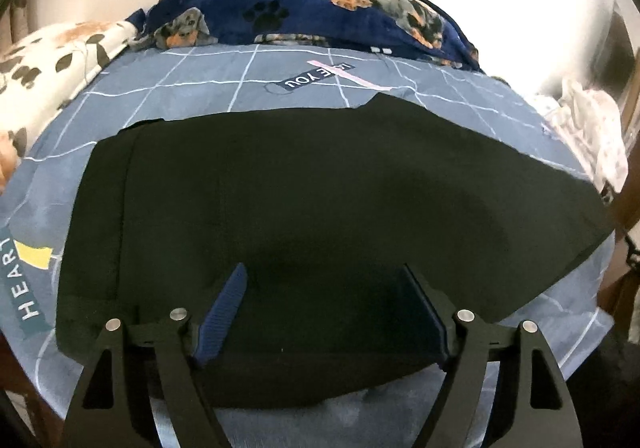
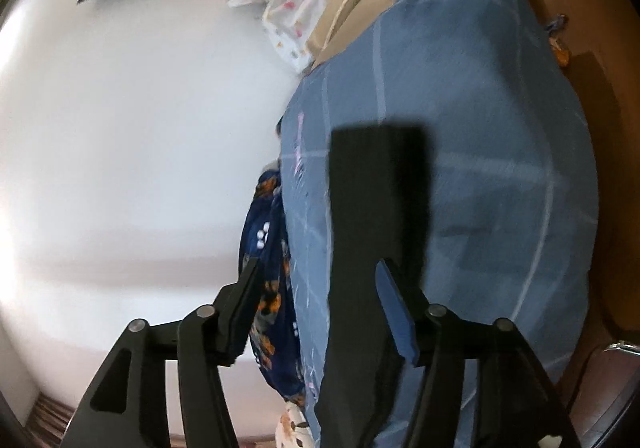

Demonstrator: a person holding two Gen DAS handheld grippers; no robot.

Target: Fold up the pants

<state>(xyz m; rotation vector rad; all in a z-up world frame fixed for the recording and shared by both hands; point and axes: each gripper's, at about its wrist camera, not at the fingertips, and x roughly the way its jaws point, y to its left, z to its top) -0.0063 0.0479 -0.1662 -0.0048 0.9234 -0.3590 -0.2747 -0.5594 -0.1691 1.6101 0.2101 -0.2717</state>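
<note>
Pants (image 1: 320,175), smooth black cloth, lie flat on grid-printed bedsheet (image 1: 200,83).

Glaring wall, fisheye warp, right view blurred

**Occlusions and cut-offs**

From the left wrist I lose the near hem of the black pants (image 1: 320,187) behind the left gripper (image 1: 324,272); the fabric is so dark I can't read folds or seams. The bed sheet (image 1: 200,87) lettering at the left rim is cropped. The right wrist view is motion-blurred: pants edges soft, their lower end cut by the frame bottom. I can't tell whether the right gripper (image 2: 318,268) touches the cloth.
</note>
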